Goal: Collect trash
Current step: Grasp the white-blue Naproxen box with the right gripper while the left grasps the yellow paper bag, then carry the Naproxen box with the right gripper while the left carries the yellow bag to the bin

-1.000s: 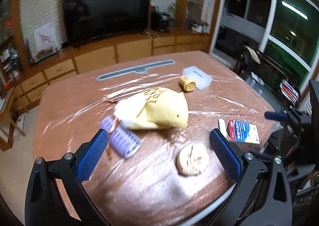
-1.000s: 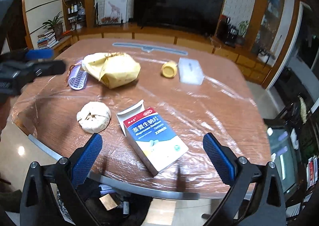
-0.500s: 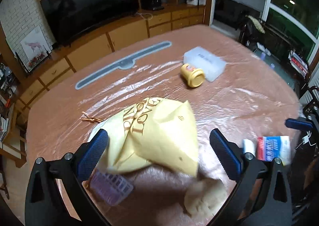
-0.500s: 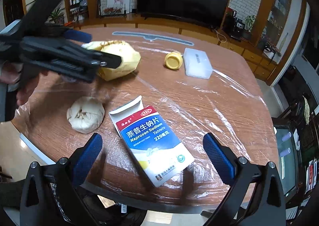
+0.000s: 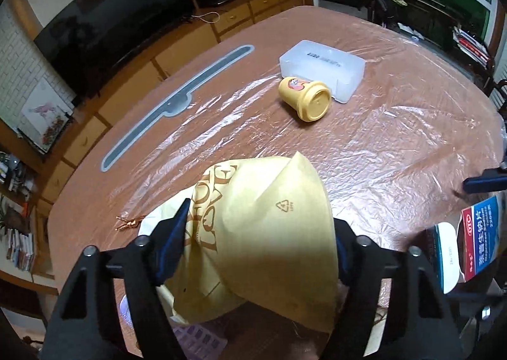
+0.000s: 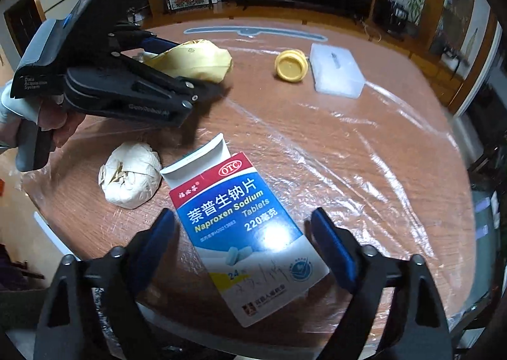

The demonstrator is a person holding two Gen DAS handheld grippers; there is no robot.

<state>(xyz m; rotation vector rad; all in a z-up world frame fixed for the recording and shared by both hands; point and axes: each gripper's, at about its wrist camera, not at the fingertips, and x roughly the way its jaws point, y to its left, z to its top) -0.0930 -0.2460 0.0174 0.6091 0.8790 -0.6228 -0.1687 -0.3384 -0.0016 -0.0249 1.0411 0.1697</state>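
Observation:
My left gripper (image 5: 258, 242) is open, its blue pads on either side of a crumpled yellow paper bag (image 5: 253, 233), close to it. The bag also shows in the right wrist view (image 6: 193, 62). My right gripper (image 6: 244, 239) is open around a blue and white medicine box (image 6: 244, 233) with an open flap, near the table's front edge. A white paper wad (image 6: 130, 179) lies left of the box. A yellow cup (image 5: 305, 98) lies on its side further back.
A translucent plastic box (image 5: 323, 68) sits behind the cup. A purple ribbed item (image 5: 199, 337) lies under the bag's near side. The brown table (image 6: 348, 153) has a plastic film cover. A grey strip (image 5: 177, 103) lies at the far side.
My left gripper has moved forward over the yellow bag and narrowed around it. My right gripper has moved forward so the medicine box now lies between its pads.

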